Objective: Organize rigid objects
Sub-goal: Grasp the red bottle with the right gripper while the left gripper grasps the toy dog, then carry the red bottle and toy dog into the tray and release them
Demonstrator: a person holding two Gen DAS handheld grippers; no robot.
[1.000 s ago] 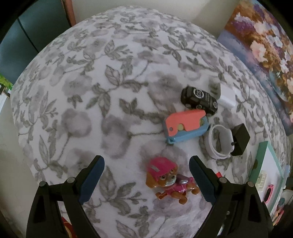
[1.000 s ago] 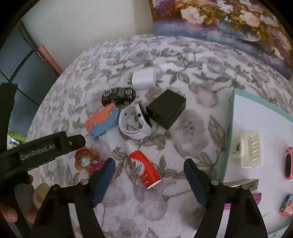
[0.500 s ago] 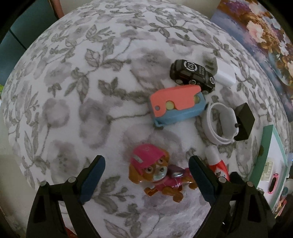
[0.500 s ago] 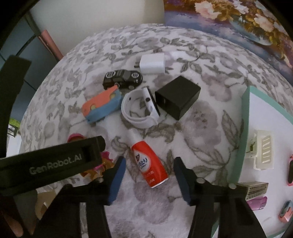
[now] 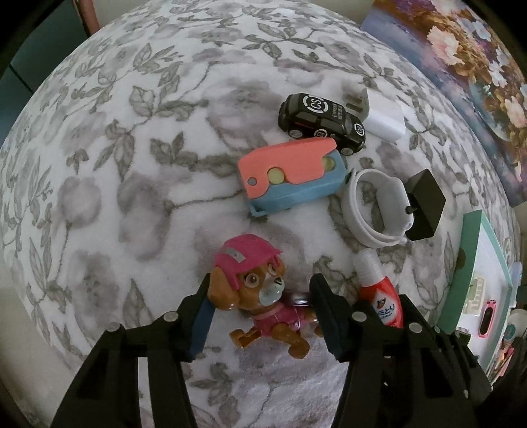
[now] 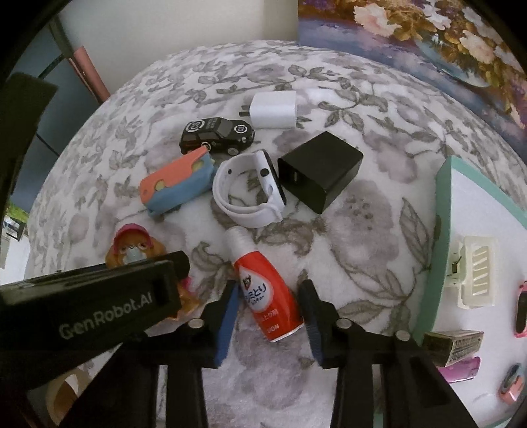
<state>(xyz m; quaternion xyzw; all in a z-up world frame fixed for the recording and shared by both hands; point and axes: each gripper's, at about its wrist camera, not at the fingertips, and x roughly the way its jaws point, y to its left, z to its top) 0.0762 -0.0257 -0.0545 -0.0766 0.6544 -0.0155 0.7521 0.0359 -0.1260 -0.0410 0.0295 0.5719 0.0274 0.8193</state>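
Observation:
On the floral cloth lie a pink-hatted puppy figure (image 5: 260,296), a red and white bottle (image 6: 268,296), a coral and blue case (image 5: 291,173), a black toy car (image 5: 321,118), a white watch (image 6: 250,189), a black cube (image 6: 319,169) and a white charger (image 6: 273,109). My left gripper (image 5: 260,309) has its jaws close around the puppy figure, touching its sides. My right gripper (image 6: 268,312) has its jaws close around the bottle's red body. The puppy also shows in the right wrist view (image 6: 133,247), partly behind the left gripper's body.
A white tray with a teal rim (image 6: 443,230) stands at the right, holding a cream clip (image 6: 476,271), a small box (image 6: 454,344) and pink items. A flower painting (image 6: 428,29) leans at the back right.
Both grippers have moved down and forward and narrowed their jaws: the left around the puppy figure, the right around the red bottle. The objects have not moved.

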